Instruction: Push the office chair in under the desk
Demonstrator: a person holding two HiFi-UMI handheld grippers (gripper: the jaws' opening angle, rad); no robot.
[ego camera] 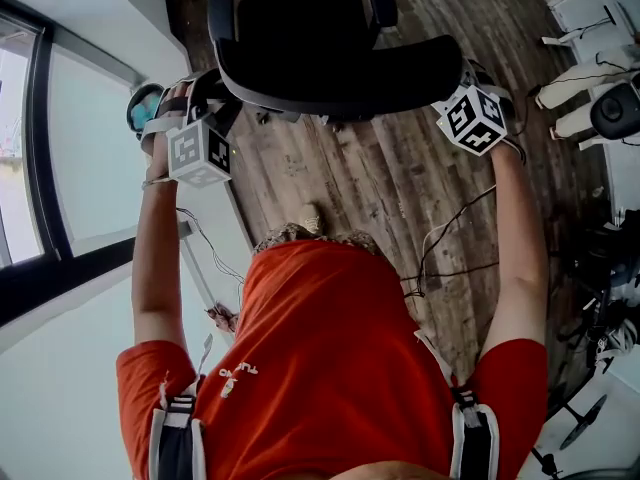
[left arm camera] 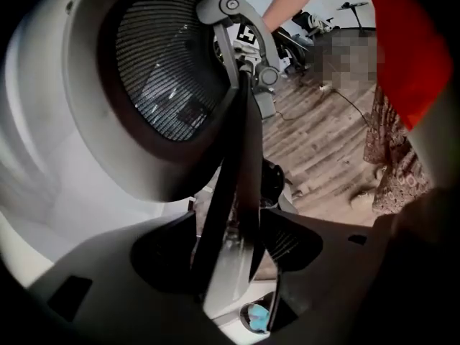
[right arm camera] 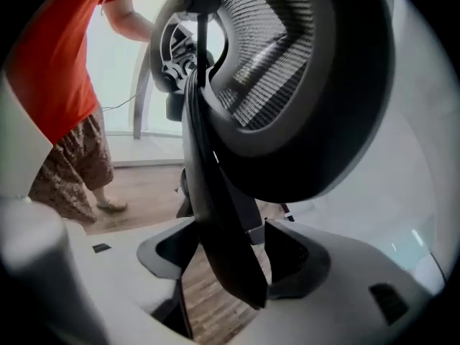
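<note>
1. Black on brown planks: finds the office chair (ego camera: 330,48) at top centre of the head view, standing on the wood floor (ego camera: 380,178), backrest rim curving nearest the red shirt (ego camera: 330,368).
2. Gives no clear look at either pair of jaws from above.
3. Reveals in the left gripper view the mesh backrest (left arm camera: 165,70) at upper left, with its dark edge running down between the jaws of the left gripper (left arm camera: 230,246); jaws spread wide around it, not clamped.
4. Mirrors this in the right gripper view: mesh at upper right, dark edge dropping between the jaws of the right gripper (right arm camera: 223,254), likewise spread wide, with floor planks showing in the gap at the edge's left.
5. Adds a patterned skirt (right arm camera: 72,164) at the left of that view.
6. Reaches both bare arms straight forward, left forearm (ego camera: 160,258) down the frame's left, right forearm (ego camera: 515,248) down its right, one gripper at each end of the backrest.
</note>
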